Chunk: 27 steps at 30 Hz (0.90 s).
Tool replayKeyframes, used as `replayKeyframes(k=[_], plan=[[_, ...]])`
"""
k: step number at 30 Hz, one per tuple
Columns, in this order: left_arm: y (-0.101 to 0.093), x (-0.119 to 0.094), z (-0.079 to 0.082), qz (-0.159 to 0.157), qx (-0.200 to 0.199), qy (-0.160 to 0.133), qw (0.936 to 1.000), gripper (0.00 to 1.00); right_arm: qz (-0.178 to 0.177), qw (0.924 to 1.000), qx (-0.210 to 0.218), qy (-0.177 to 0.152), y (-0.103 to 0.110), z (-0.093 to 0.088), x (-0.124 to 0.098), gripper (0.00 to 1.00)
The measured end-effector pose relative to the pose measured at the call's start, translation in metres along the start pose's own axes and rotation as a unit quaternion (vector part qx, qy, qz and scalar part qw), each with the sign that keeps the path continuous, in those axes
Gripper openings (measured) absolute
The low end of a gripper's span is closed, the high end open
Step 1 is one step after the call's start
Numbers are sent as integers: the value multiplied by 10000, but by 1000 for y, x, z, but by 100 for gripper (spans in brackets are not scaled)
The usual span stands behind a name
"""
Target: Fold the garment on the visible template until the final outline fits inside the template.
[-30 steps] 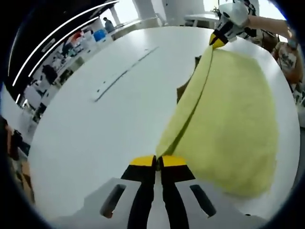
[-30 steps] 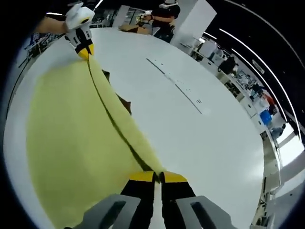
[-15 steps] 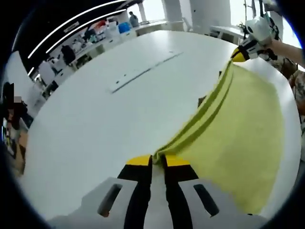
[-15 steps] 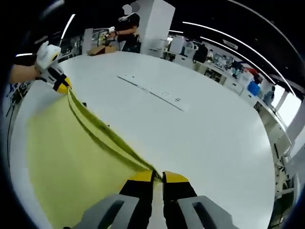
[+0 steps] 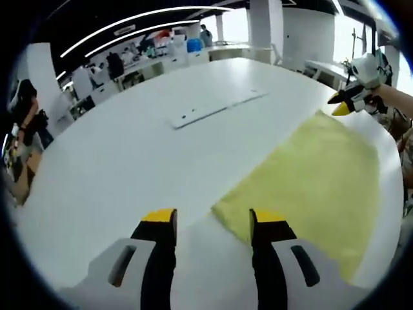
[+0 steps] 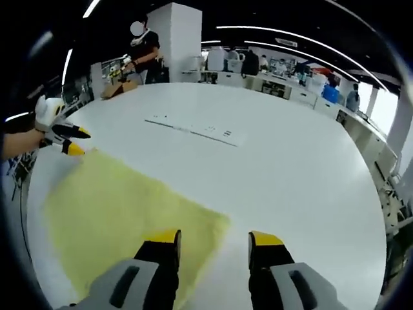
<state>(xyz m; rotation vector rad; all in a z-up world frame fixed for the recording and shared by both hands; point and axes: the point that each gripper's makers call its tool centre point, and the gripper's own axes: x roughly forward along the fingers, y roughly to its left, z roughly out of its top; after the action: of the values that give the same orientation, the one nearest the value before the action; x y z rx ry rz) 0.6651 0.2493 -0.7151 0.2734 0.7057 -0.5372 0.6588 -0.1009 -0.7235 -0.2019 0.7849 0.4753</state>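
The yellow garment lies flat on the white table, folded into a rough rectangle. My left gripper stands open at the garment's near corner, with the cloth's edge just under its right finger and nothing gripped. The right gripper shows at the garment's far corner, held by a hand, jaws apart. In the right gripper view the garment spreads to the left, and my right gripper is open over its near corner. The left gripper hovers open at the far corner. No template outline shows around the cloth.
A long pale strip lies on the table beyond the garment, also seen as a strip in the right gripper view. A person stands at the table's far end by a cardboard box. Desks and shelves line the room.
Both grippers opened and let go of the garment's raised fold edge. The cloth has dropped and now lies flat. Both cameras tilted up towards the room.
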Motion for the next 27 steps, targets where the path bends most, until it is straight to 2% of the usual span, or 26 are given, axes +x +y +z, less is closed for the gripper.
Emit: replayKeyframes(k=[3, 5, 9, 11, 13, 17, 21, 27], plan=[[-13, -7, 2, -300, -237, -138, 9992, 55, 183, 9997, -74, 135, 10, -6, -5, 54], [-17, -13, 4, -364, -281, -266, 9986, 63, 272, 9994, -93, 193, 16, -9, -9, 57], [-27, -26, 2, -475, -221, -362, 9980, 70, 481, 9987, -114, 134, 28, -10, -19, 63], [-31, -32, 1, -518, -290, -383, 9975, 72, 691, 9976, 78, -6, 37, -8, -24, 66], [-39, -43, 1, -611, -313, -489, 9964, 74, 777, 9969, 101, 0, 41, -11, -32, 68], [-49, -57, -5, -697, -233, -476, 9962, 76, 929, 9956, 70, 43, 50, -20, -45, 70], [-66, -71, -17, -968, -331, -430, 9938, 77, 1147, 9934, 2, 18, 65, -30, -58, 75], [-80, -85, -32, -1016, -208, -377, 9939, 77, 1257, 9918, -143, 187, 77, -51, -70, 76]])
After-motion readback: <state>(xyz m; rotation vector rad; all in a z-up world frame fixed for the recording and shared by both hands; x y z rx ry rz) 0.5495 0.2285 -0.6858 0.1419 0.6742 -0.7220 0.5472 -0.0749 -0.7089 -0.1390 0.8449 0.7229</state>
